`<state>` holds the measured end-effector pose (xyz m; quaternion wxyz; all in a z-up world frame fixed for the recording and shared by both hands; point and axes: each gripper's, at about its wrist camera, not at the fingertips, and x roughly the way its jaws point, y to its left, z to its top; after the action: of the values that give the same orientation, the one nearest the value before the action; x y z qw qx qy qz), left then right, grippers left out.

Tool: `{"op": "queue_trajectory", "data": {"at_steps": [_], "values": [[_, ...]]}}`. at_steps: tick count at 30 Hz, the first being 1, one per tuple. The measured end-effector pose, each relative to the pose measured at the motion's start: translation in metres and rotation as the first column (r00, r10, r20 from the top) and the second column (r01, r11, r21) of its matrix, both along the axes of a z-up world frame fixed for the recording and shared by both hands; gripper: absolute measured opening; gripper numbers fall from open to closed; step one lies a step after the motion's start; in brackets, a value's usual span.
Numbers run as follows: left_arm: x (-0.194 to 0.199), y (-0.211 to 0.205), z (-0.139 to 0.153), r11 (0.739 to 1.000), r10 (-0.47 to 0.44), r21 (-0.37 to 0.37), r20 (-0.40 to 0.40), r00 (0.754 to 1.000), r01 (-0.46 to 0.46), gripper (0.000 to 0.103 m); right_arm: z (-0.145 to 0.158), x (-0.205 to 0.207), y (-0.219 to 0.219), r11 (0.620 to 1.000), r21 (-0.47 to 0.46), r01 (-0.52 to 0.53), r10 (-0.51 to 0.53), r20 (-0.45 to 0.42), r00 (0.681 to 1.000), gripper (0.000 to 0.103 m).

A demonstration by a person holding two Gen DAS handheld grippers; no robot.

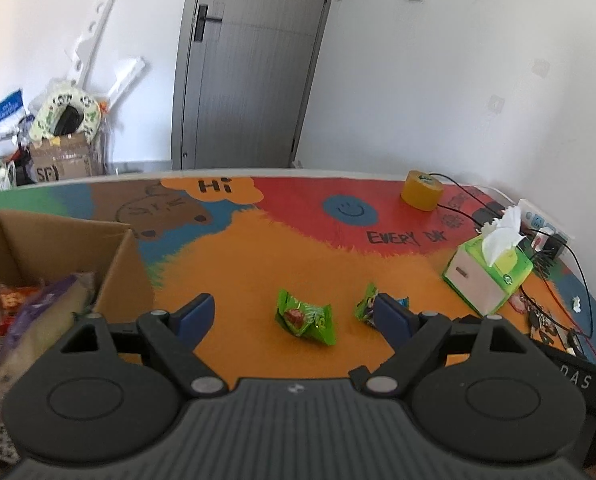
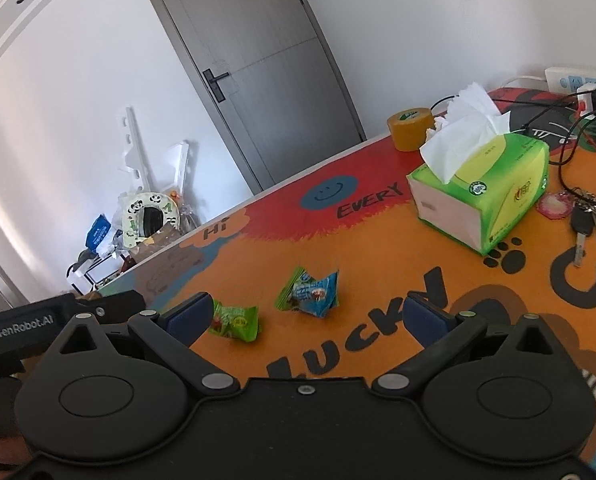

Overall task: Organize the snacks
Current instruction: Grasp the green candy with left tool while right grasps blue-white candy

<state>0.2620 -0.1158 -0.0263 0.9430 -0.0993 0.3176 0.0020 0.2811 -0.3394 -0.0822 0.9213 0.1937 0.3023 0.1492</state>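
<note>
Snack packets, green (image 1: 305, 317) and blue-green (image 2: 313, 292), on table (image 1: 257, 264), left claw (image 1: 293, 316) and right claw (image 2: 308, 318) tilted downward, jaws apart, empty.

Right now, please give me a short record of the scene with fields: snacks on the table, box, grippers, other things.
snacks on table: green packet; blue-green packet, lying apart
box: cardboard box at the table's left, snack packs already inside
left gripper: open, empty
right gripper: open, empty
other things: tissue box, tape roll, keys
</note>
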Motion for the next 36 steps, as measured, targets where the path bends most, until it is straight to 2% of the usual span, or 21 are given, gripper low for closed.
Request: {"op": "queue_trajectory", "data": {"at_steps": [6,14,17,21,26,28,31,36], "values": [[0.025,-0.002,-0.015,0.999,0.018,-0.029,-0.05,0.999,-0.019,0.085,-0.009,0.025,-0.003,0.999,0.032,0.015,-0.013,-0.053,0.999,0.101],[0.055,-0.01,-0.035,0.998,0.038,-0.054,-0.108,0.993,-0.044,0.082,-0.028,0.049,-0.001,0.998,0.056,0.028,-0.021,-0.127,0.992,0.084],[0.065,-0.014,-0.045,0.997,0.039,-0.059,-0.127,0.991,-0.047,0.08,-0.034,0.056,0.001,0.997,0.067,0.029,-0.019,-0.148,0.989,0.081],[0.076,-0.016,-0.058,0.996,0.054,-0.06,-0.155,0.986,-0.064,0.07,-0.041,0.066,0.005,0.997,0.072,0.026,-0.013,-0.178,0.984,0.076],[0.084,-0.016,-0.071,0.994,0.065,-0.073,-0.181,0.981,-0.079,0.055,-0.047,0.074,0.009,0.997,0.076,0.023,-0.008,-0.201,0.98,0.076],[0.084,-0.015,-0.073,0.993,0.076,-0.073,-0.175,0.982,-0.09,0.043,-0.048,0.076,0.012,0.997,0.071,0.018,-0.003,-0.206,0.979,0.074],[0.085,-0.014,-0.074,0.992,0.075,-0.083,-0.168,0.983,-0.09,0.034,-0.048,0.079,0.018,0.999,0.052,0.011,0.0,-0.202,0.979,0.074],[0.08,-0.011,-0.07,0.992,0.07,-0.094,-0.154,0.986,-0.085,0.032,-0.045,0.083,0.033,1.0,0.006,-0.015,0.016,-0.2,0.98,0.069]]}}
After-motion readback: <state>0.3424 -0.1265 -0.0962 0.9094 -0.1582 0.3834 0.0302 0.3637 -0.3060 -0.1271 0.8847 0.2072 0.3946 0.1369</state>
